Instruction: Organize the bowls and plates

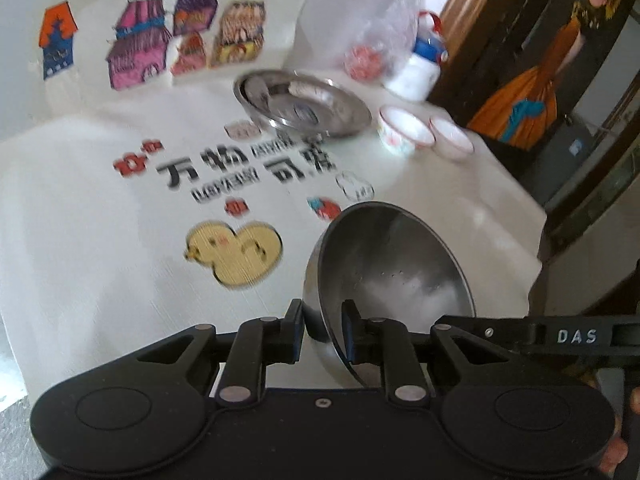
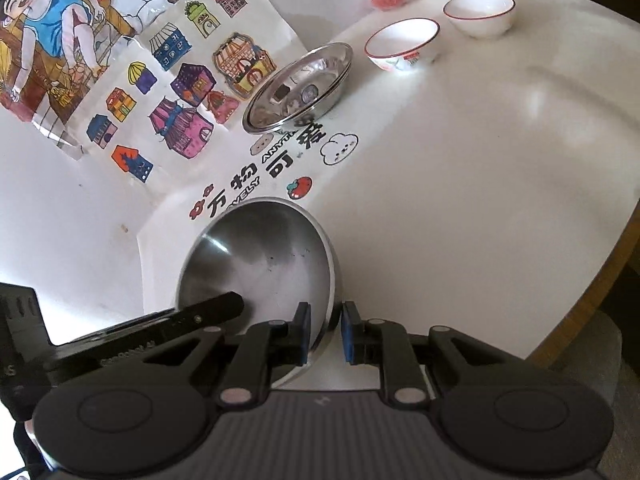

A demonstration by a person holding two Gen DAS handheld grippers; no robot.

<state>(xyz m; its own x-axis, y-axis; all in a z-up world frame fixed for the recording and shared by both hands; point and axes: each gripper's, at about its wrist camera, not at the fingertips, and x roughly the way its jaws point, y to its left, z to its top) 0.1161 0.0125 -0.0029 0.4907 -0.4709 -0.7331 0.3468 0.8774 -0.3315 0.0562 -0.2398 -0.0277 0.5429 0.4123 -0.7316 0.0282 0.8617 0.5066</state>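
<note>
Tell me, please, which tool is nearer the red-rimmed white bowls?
Right. Both clamp the steel bowl; the right tool holds the rim toward the white bowls, the left tool opposite.

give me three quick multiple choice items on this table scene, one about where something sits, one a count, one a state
1. Where do the stacked steel plates lie relative to the white bowls?
A. left of them
B. right of them
C. inside one of them

2. How many white bowls with red rims stand on the table?
A. one
B. two
C. four

3. What is the state of the steel bowl nearest the cameras?
A. flat on the table, untouched
B. upside down on the plates
C. tilted, its rim between the jaws of both grippers

Answers:
1 A, in the right wrist view the plates lie left of both bowls.
2 B, two bowls stand side by side.
3 C, the left gripper and the right gripper each straddle the rim of the tilted bowl.
</note>
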